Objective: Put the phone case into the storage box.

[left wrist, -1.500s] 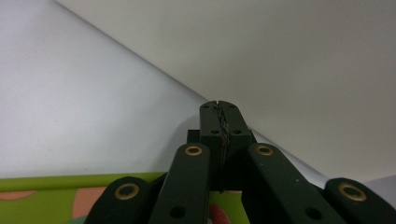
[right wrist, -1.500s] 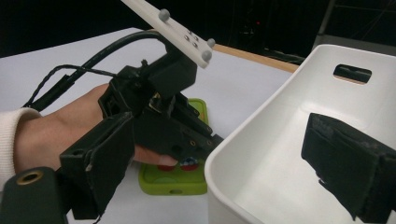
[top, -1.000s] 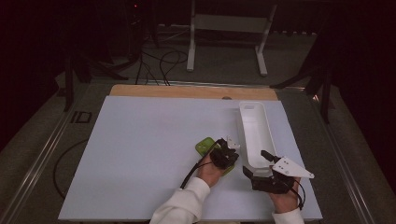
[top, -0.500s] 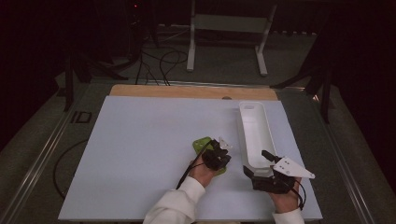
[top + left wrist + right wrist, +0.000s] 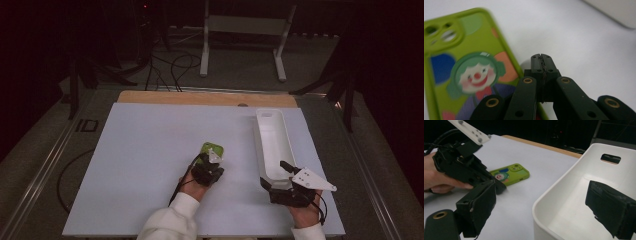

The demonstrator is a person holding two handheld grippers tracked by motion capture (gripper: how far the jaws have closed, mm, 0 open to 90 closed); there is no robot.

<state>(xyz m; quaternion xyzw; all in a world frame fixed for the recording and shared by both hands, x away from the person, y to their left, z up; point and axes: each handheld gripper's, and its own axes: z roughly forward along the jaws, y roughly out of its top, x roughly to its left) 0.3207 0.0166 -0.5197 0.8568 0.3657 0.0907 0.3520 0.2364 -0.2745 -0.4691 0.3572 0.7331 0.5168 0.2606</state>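
Two grippers work at the near part of the table [image 5: 150, 150]. The left gripper [image 5: 212, 159] has its jaws clenched together with nothing between them; in the left gripper view the ribbed pads meet tip to tip over bare table. Its tips rest at the near right edge of a phone case [image 5: 212, 149], a green one printed with a clown face, which lies flat near the middle of the table with its camera cut-out at the far end. From the high view the gripper seems to touch the case's near end, though the blur leaves that unsure. The left hand [image 5: 192, 179] comes in from the near edge in a white sleeve [image 5: 170, 220].

To the right, the right gripper [image 5: 278, 181] stands with its jaws spread wide, one on each side of the near wall of a tray [image 5: 265, 125]. In the right gripper view one jaw sits outside the tray over the table and the other inside it, neither pressing the wall as far as can be seen. The white tray is long and narrow, runs from near to far along the right side of the table, and has a handle slot in its far wall. Case and tray lie apart.
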